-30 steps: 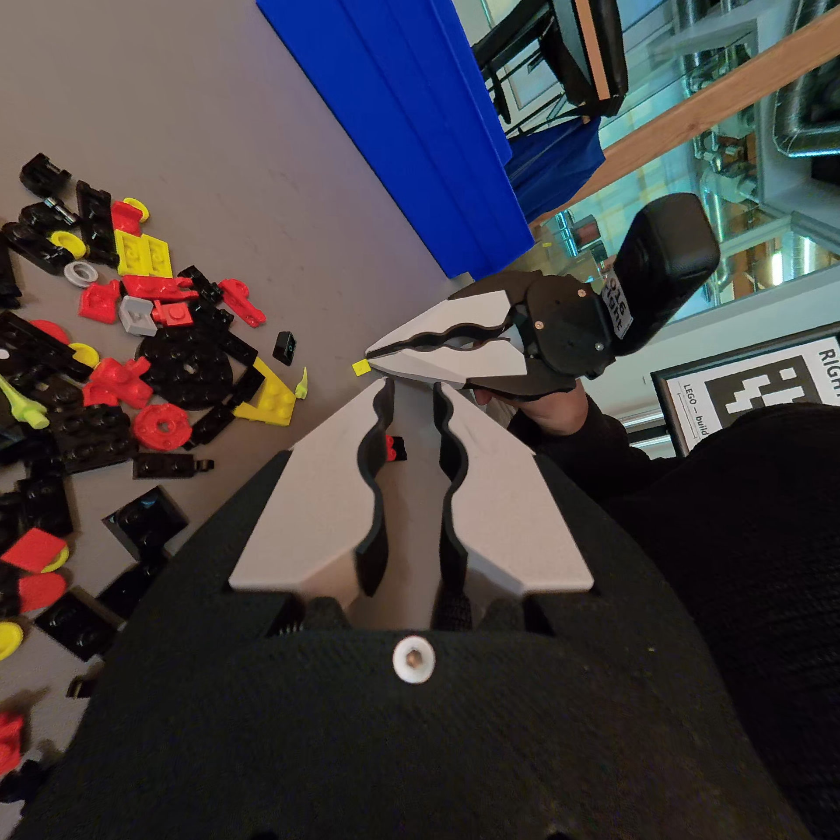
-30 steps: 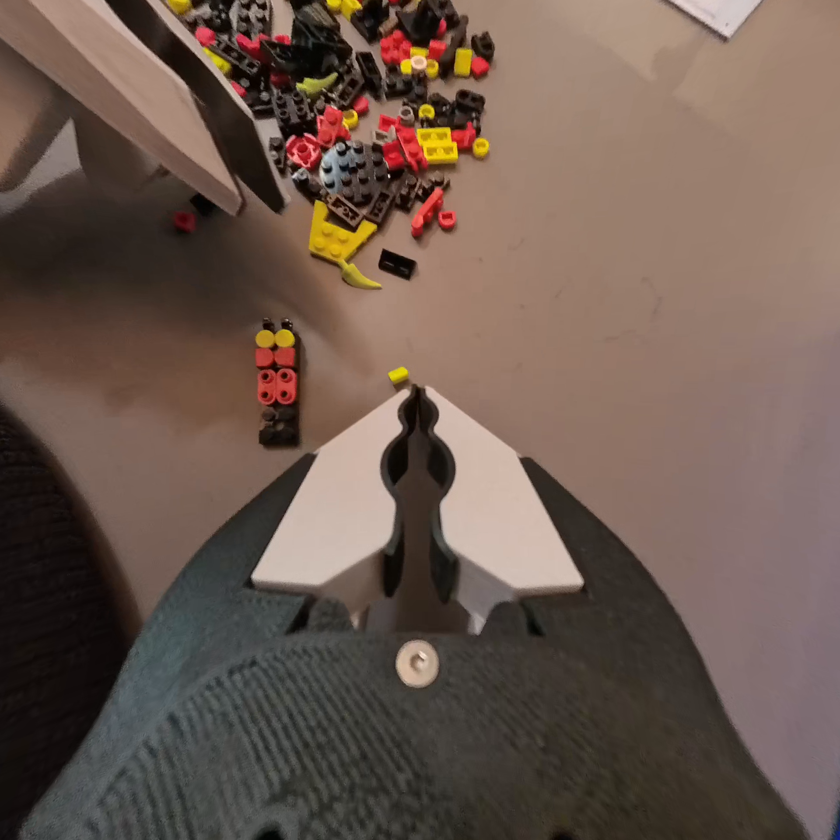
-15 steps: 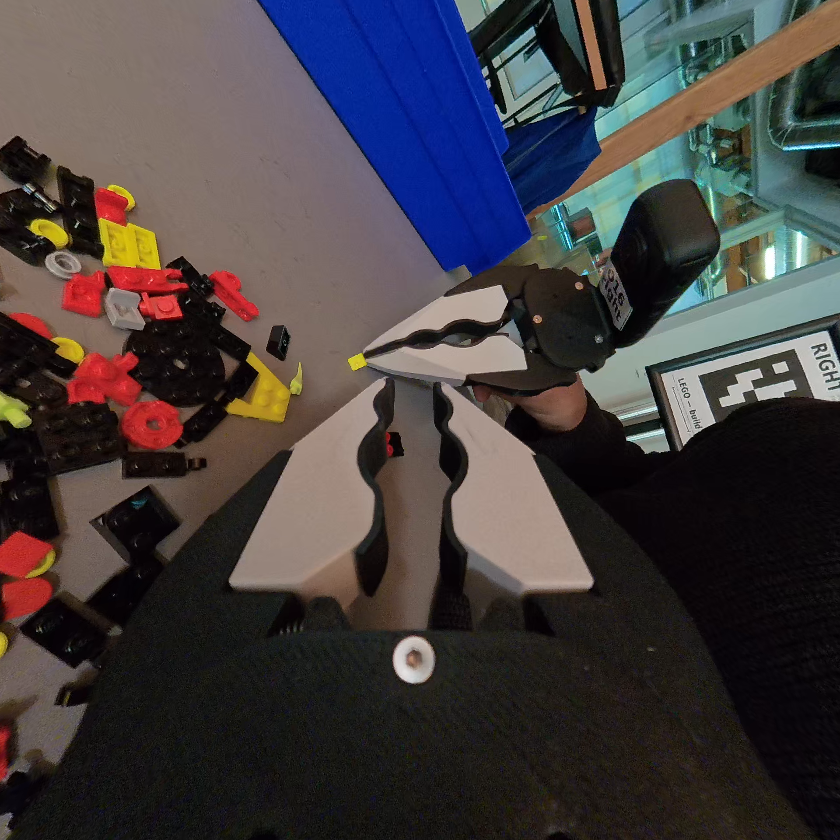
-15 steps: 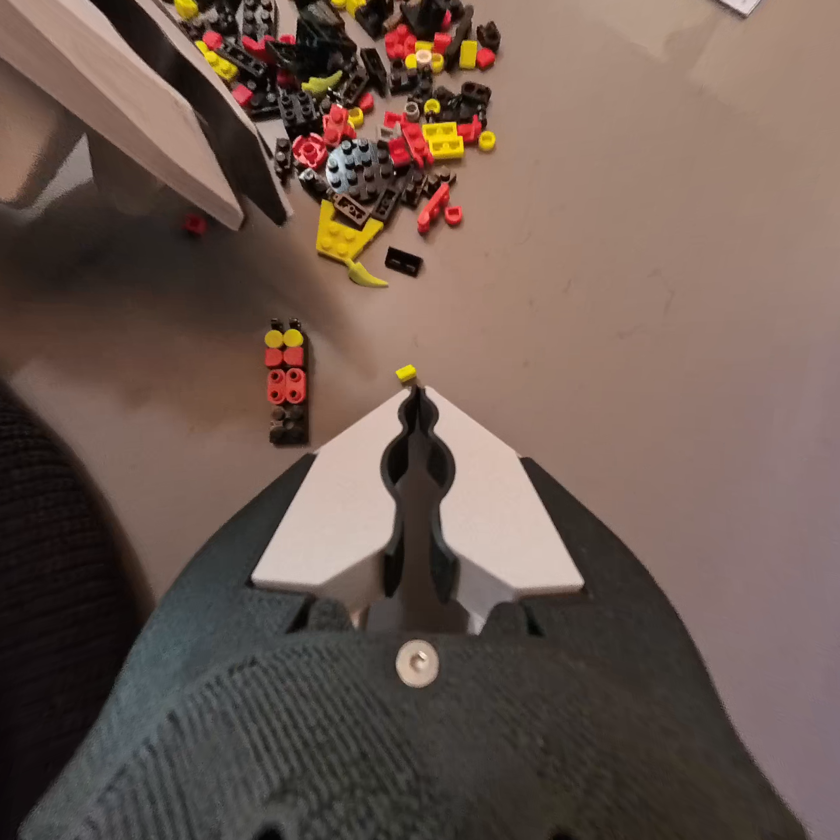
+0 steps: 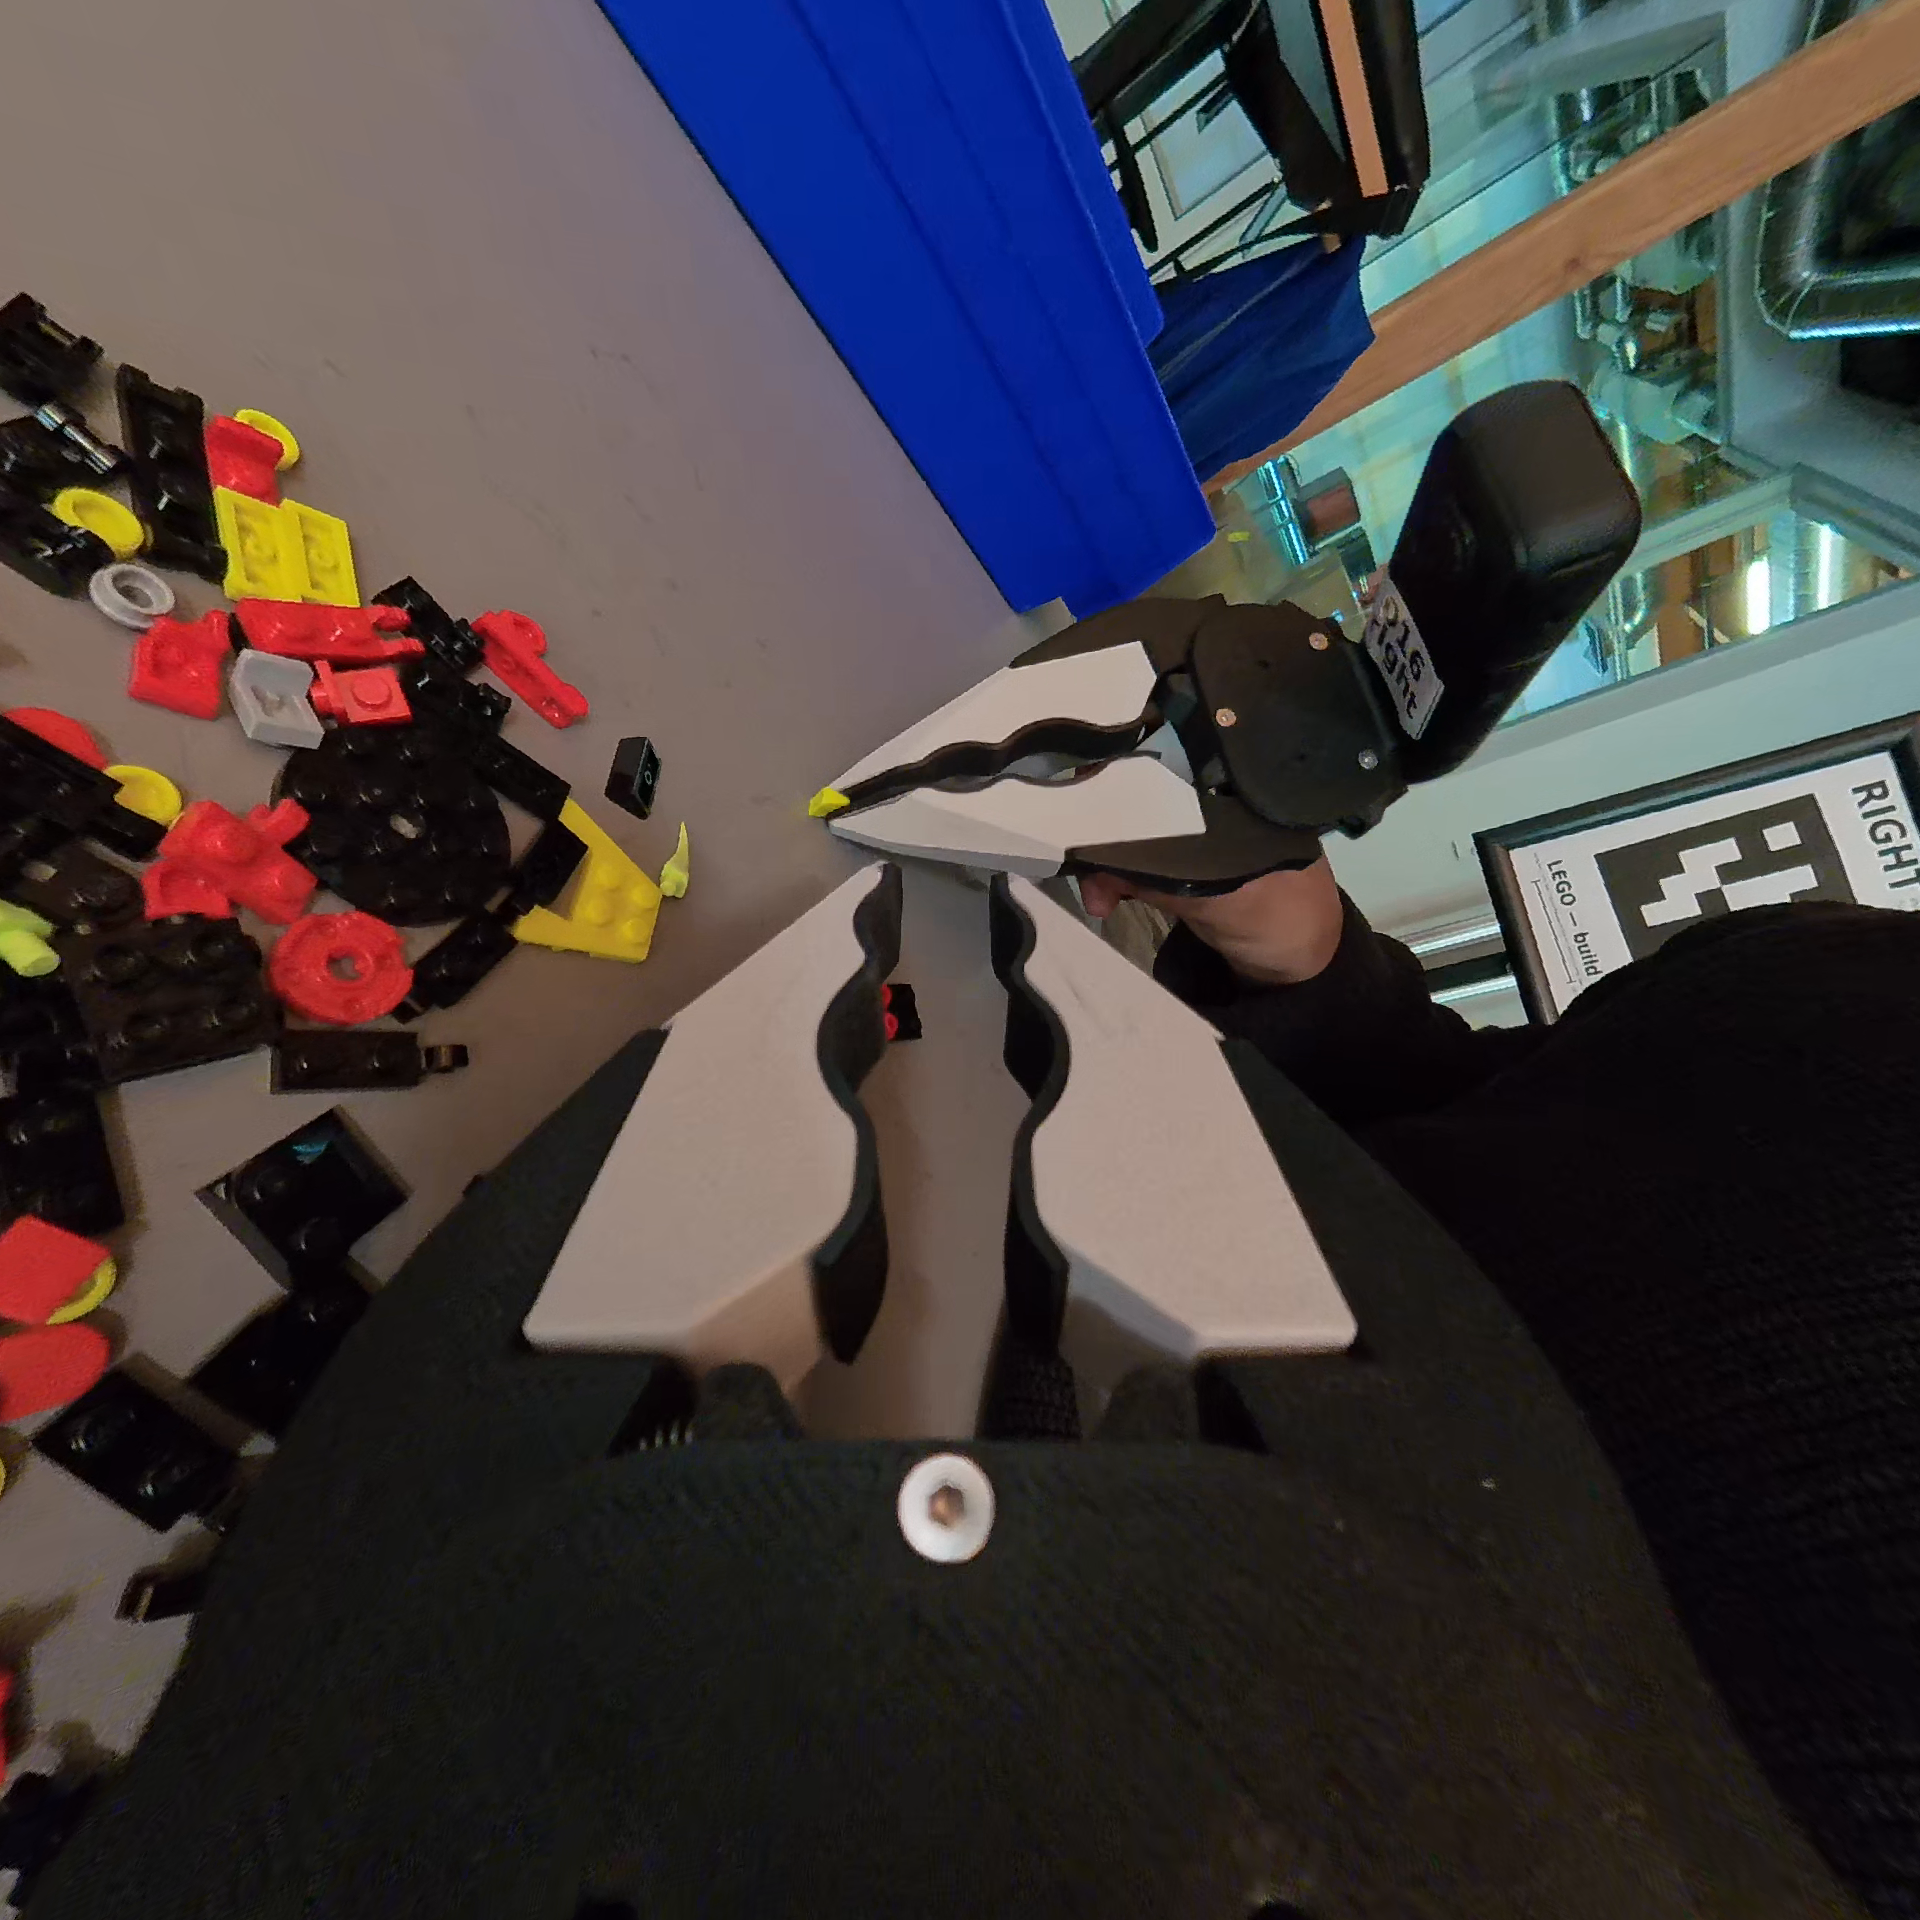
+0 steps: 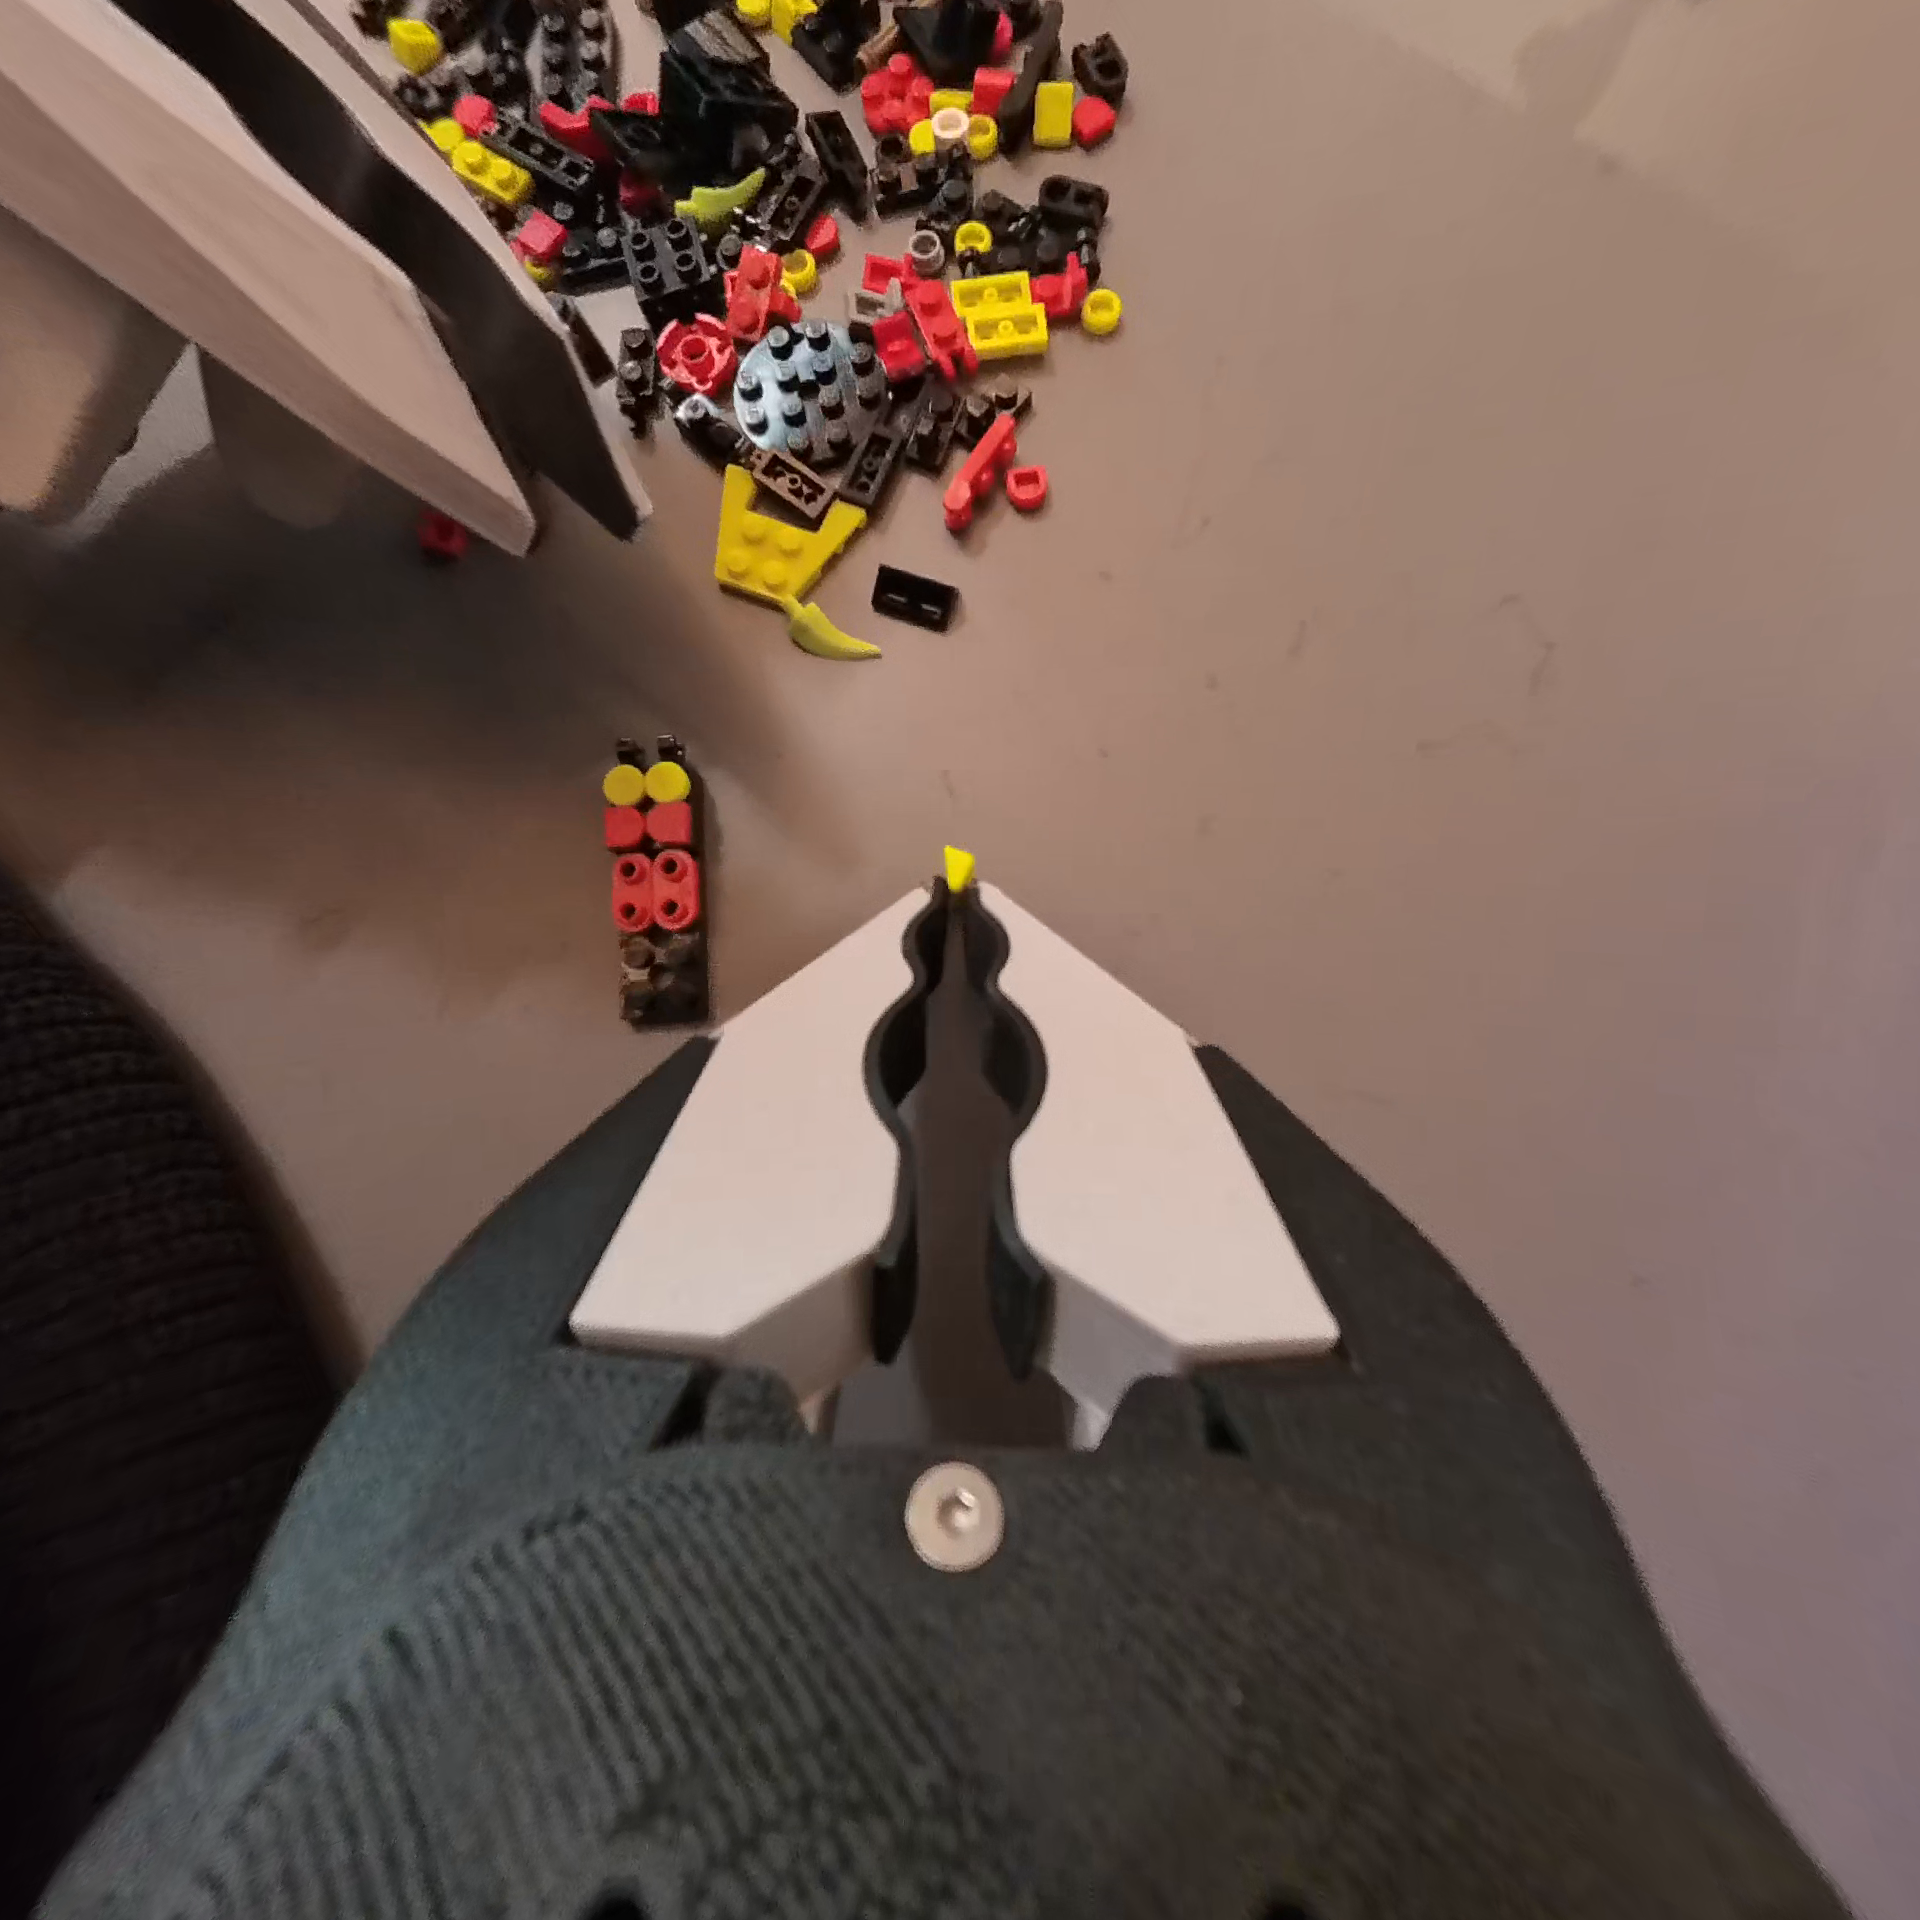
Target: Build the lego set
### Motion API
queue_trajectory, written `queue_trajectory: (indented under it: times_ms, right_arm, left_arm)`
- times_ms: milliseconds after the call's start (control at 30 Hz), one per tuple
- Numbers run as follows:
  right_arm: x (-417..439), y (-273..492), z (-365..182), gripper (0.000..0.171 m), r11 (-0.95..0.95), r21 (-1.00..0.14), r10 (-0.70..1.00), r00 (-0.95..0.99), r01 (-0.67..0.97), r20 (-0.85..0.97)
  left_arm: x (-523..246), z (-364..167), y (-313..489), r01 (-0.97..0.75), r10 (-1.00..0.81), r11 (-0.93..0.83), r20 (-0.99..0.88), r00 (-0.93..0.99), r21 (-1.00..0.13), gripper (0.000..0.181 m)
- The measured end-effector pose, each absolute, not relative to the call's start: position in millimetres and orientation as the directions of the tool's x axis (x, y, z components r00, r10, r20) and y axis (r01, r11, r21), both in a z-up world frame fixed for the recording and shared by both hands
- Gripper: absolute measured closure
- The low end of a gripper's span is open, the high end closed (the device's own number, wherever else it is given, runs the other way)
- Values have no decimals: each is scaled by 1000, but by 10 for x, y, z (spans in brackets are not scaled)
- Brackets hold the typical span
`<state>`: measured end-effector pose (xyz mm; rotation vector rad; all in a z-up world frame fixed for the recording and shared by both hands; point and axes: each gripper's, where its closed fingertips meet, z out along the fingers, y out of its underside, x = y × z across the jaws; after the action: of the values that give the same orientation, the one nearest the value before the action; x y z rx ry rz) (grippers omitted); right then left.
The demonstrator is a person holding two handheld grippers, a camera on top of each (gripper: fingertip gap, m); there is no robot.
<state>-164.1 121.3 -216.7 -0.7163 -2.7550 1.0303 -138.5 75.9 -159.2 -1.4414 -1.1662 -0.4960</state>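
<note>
My right gripper (image 6: 951, 896) is shut on a small yellow piece (image 6: 956, 868) that sticks out of its tips just above the table; it also shows in the left wrist view (image 5: 826, 802). A partial build (image 6: 657, 883), a black plate with yellow and red pieces on top, lies to the left of the right gripper. My left gripper (image 5: 940, 896) is open and empty, hovering over a tiny red and black piece (image 5: 900, 1013). Its fingers (image 6: 312, 260) show at the top left of the right wrist view. The right gripper (image 5: 847, 821) crosses just beyond the left one's tips.
A pile of loose black, red and yellow pieces (image 6: 831, 260) spreads over the grey table beyond the build, and shows at the left in the left wrist view (image 5: 260, 779). A blue box (image 5: 935, 260) stands at the table's edge. A framed sign (image 5: 1714, 883) stands behind the hand. My right fingertips sit around 8 centimetres from my left ones.
The yellow piece at the right gripper's tips has turned from lying flat to standing pointed between them. The left gripper has shifted slightly and stays open.
</note>
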Motion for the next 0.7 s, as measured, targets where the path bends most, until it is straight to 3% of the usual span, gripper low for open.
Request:
queue_trajectory:
  times_ms: [200,567,700]
  right_arm:
    - [-1631,1208,-2155,170,644,-650,464,-881,404,-88]
    - [-1286,904,-1549,170,366,-763,192,-846,533,-498]
    - [-1236,892,-1346,170,326,-845,126,-906,423,-405]
  left_arm:
    - [-1372,-1593,767,858,365,147,833,416,-493,166]
    - [-1262,-1610,850,806,389,24,748,538,-592,162]
    - [-1150,-1447,936,805,272,26,779,565,-593,162]
